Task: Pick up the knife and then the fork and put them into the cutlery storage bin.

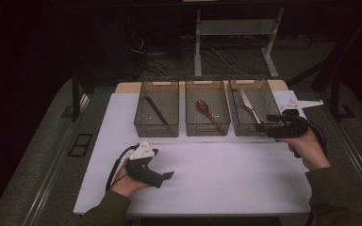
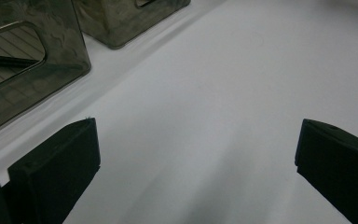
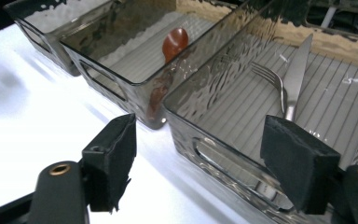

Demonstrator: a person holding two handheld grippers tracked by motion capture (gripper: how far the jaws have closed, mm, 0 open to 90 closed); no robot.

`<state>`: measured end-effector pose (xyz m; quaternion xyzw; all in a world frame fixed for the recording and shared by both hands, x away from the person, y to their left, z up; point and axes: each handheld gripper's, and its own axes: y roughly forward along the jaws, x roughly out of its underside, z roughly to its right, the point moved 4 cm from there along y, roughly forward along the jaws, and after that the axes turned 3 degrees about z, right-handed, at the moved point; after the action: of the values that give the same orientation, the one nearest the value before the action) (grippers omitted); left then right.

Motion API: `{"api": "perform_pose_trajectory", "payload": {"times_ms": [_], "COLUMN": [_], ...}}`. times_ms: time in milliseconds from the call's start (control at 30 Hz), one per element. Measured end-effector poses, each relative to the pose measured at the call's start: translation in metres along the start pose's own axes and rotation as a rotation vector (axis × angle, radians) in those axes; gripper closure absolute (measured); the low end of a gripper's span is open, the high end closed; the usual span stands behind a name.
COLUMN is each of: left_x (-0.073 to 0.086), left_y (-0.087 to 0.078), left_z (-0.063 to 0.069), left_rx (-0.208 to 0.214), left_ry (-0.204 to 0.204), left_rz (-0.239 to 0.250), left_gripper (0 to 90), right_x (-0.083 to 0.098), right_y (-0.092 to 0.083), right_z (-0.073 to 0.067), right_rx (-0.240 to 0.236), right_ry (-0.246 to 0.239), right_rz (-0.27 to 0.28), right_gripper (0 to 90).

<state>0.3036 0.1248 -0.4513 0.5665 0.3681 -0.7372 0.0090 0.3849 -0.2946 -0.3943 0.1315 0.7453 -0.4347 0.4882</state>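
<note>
The right gripper is held with jaws wide and empty at the right bin (fork and knife inside); the left gripper is likewise held wide over the counter.

Three bins, one spoon, one fork, one knife

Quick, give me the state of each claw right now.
Left claw: open, nothing between its jaws, over the bare white table.
Right claw: open, empty, at the near wall of the bin holding the fork and knife.

Dark room, white table legs, floor cables
</note>
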Motion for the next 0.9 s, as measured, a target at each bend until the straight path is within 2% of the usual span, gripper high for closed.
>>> {"api": "perform_pose_trajectory", "payload": {"times_ms": [300,467,900], "left_x": [0.000,0.000,0.000], "left_y": [0.001,0.001,0.000], "left_z": [0.001,0.001,0.002], "left_rx": [0.002,0.002,0.004], "left_ry": [0.001,0.000,0.007], "left_rz": [0.000,0.000,-0.003], "left_gripper": [0.0,0.0,0.0], "right_x": [0.021,0.036,0.070], "right_y": [-0.012,-0.013,-0.016], "right_z": [-0.020,-0.029,-0.043], "right_rx": [-0.030,-0.046,-0.026], "right_ry": [-0.014,-0.022,-0.025], "right_rz": [0.044,0.035,0.051], "right_gripper": [21.5,20.0,19.2]}}
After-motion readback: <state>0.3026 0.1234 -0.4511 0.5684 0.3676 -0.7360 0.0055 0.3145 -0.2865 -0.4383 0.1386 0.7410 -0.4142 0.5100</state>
